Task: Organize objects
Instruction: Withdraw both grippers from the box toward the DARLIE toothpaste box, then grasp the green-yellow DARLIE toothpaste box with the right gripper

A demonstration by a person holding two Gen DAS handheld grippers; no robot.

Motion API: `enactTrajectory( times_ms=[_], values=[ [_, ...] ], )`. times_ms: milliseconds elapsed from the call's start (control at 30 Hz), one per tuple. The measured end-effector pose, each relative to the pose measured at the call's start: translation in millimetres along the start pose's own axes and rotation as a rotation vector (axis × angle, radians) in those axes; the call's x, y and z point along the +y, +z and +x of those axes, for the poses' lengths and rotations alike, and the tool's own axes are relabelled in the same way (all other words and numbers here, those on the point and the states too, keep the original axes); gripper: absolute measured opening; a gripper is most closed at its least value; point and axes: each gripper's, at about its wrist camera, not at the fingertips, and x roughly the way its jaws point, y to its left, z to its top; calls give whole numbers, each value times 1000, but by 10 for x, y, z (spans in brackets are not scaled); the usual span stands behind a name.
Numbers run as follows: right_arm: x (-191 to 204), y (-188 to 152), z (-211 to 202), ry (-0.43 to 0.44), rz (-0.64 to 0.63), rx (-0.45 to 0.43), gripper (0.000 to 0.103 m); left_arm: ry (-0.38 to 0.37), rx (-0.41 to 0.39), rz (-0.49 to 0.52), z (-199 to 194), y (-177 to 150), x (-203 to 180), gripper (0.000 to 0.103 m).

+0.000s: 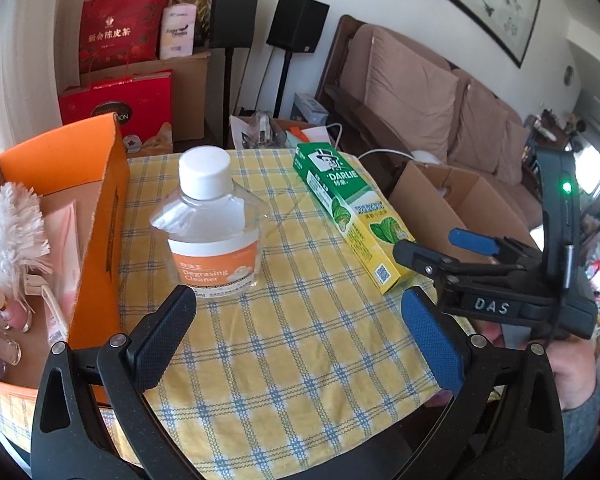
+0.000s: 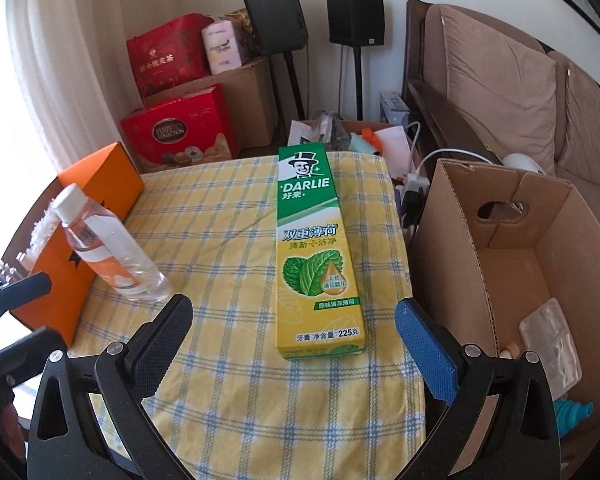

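Cleaner bottle (image 1: 212,224) & toothpaste box (image 2: 318,248) on tablecloth (image 2: 228,216), apart.

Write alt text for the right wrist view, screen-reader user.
An open right gripper hovers over a toothpaste box lying flat on a yellow checked tablecloth. A clear bottle stands at left beside an orange box; an open cardboard box sits at right.

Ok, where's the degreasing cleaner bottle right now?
The degreaser bottle stands upright on the checked tablecloth, beside the orange box, left of the Darlie toothpaste box, ahead of the open left gripper.
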Motion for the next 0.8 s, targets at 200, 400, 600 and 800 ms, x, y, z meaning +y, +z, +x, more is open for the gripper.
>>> enactTrajectory(
  times_ms=[200, 400, 600, 800],
  values=[
    [-14, 27, 170, -5, -15, 30, 99, 0, 25, -2, 93, -40, 18, 102],
    [-18, 21, 342, -3, -24, 64, 94, -1, 40, -18, 134, -64, 61, 102],
    [-36, -18, 505, 8, -21, 125, 73, -31, 60, -64, 152, -84, 146, 102],
    [-73, -72, 524, 6, -5, 137, 61, -70, 88, -105, 185, -108, 175, 102]
  ],
)
